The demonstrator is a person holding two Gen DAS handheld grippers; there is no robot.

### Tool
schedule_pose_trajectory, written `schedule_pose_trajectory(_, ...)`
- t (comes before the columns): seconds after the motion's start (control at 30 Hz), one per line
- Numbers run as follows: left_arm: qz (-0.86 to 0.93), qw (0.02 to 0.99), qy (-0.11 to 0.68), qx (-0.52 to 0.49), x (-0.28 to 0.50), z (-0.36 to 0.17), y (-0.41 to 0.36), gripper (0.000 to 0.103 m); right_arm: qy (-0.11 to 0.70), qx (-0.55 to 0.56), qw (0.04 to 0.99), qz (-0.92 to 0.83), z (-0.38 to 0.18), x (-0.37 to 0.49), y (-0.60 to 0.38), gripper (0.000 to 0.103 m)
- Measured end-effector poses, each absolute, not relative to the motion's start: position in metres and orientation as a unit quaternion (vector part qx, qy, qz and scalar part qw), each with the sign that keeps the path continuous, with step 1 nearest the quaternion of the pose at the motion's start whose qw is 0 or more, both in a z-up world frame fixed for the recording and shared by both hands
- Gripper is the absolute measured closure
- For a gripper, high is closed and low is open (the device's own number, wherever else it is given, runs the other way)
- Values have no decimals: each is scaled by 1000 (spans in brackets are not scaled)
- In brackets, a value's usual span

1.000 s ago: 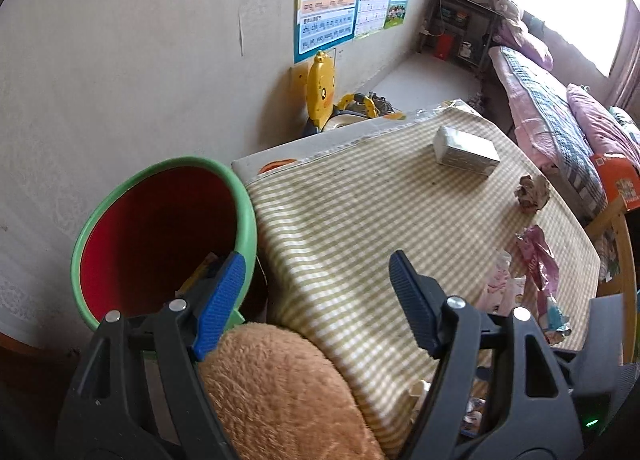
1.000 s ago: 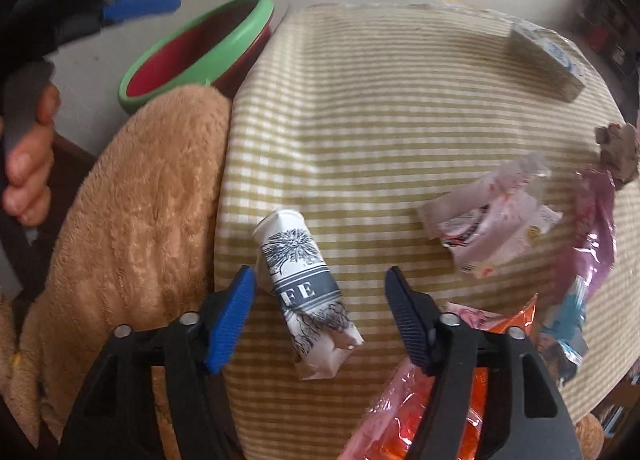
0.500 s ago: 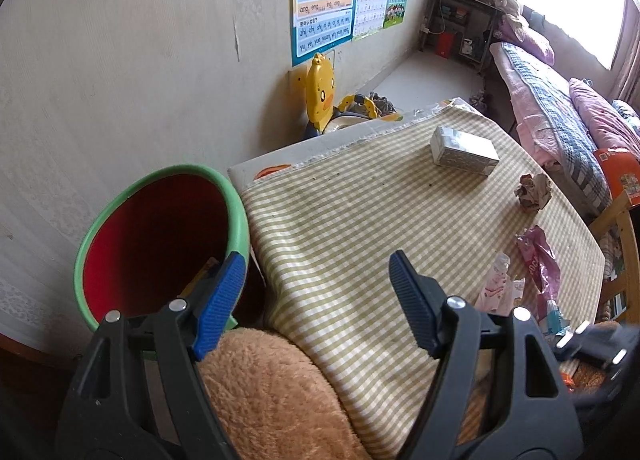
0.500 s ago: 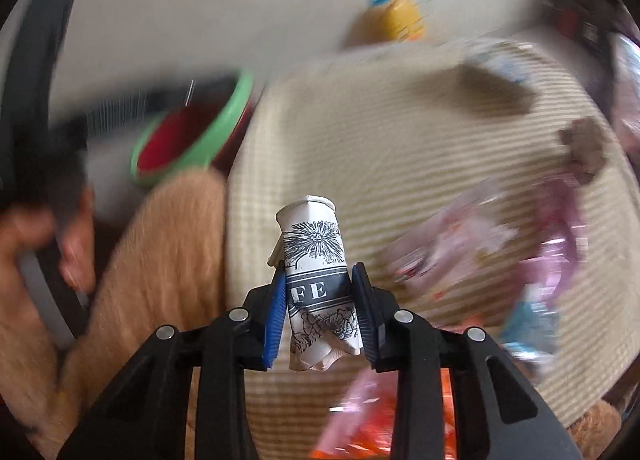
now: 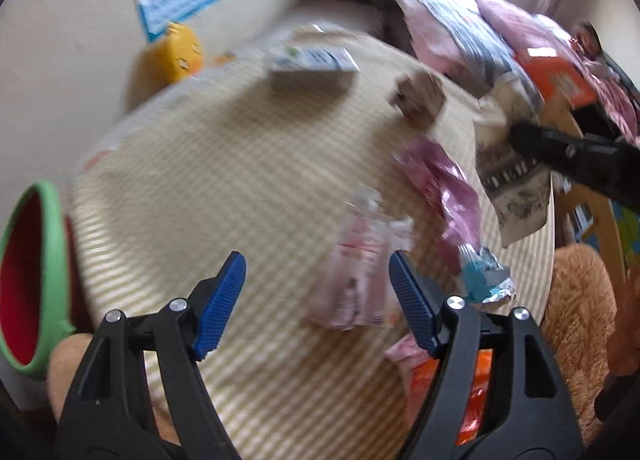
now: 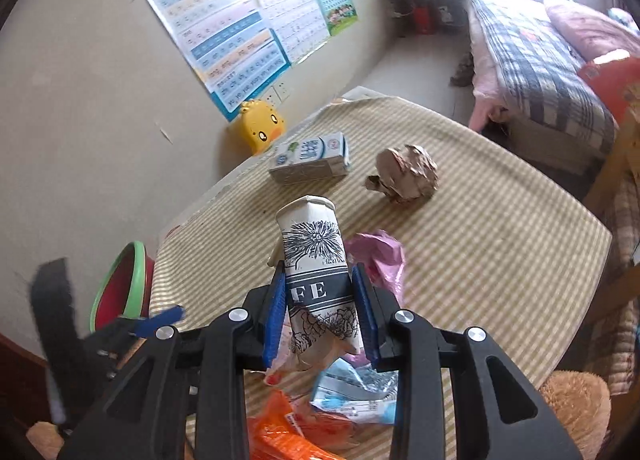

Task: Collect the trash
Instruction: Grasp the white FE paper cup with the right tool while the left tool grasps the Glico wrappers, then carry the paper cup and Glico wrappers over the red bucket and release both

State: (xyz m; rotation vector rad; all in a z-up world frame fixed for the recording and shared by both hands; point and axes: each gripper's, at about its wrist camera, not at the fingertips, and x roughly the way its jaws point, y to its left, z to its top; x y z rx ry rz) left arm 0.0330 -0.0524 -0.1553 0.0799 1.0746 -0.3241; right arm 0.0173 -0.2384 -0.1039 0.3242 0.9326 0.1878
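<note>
The right gripper (image 6: 319, 312) was clenched on a crumpled paper coffee cup (image 6: 316, 280), its blue pads pinching the dark printed band about mid-height, and the cup was lifted clear of the bench (image 6: 500, 244). The cup looked light and empty, with thin walls already creased toward its base, so it would likely flatten under a hard squeeze; the band, where the walls kept their round shape, seemed the sounder place to hold than the crushed lower end.

The left gripper (image 5: 318, 292) hung released above the bench, jaws wide, with a pale pink plastic wrapper (image 5: 360, 256) lying near its right pad. That wrapper looked soft, limp and slick, best taken by a bunched fold rather than a flat edge. A purple foil wrapper (image 5: 444, 188) lay just beyond it, and a crumpled brown paper ball (image 6: 406, 174) and a milk carton (image 6: 310, 158) sat farther back. The green-rimmed red bin (image 6: 120, 284) stood beside the bench's left edge.
</note>
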Motion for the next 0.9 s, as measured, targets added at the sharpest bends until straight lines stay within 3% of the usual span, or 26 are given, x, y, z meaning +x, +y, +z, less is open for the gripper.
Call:
schedule_pose_trajectory(0.37, -153, 798, 582, 26, 66, -207, -77, 36, 456, 196, 863, 93, -124, 15, -258, 72)
schedule_pose_trajectory(0.43, -151, 800, 580, 32, 64, -207, -81, 40, 459, 200, 861, 94, -126, 15, -258, 72)
schedule_pose_trajectory(0.57, -155, 802, 576, 34, 64, -203, -82, 76, 459, 204, 859, 97, -127, 14, -257, 72)
schedule_pose_trajectory(0.63, -155, 803, 574, 25, 62, -201, -78, 81, 459, 201, 860, 98, -126, 14, -255, 72)
schedule_pose_trajectory(0.9, -122, 841, 528, 4, 46, -162, -52, 83, 449, 195, 866, 103, -118, 10, -247, 72)
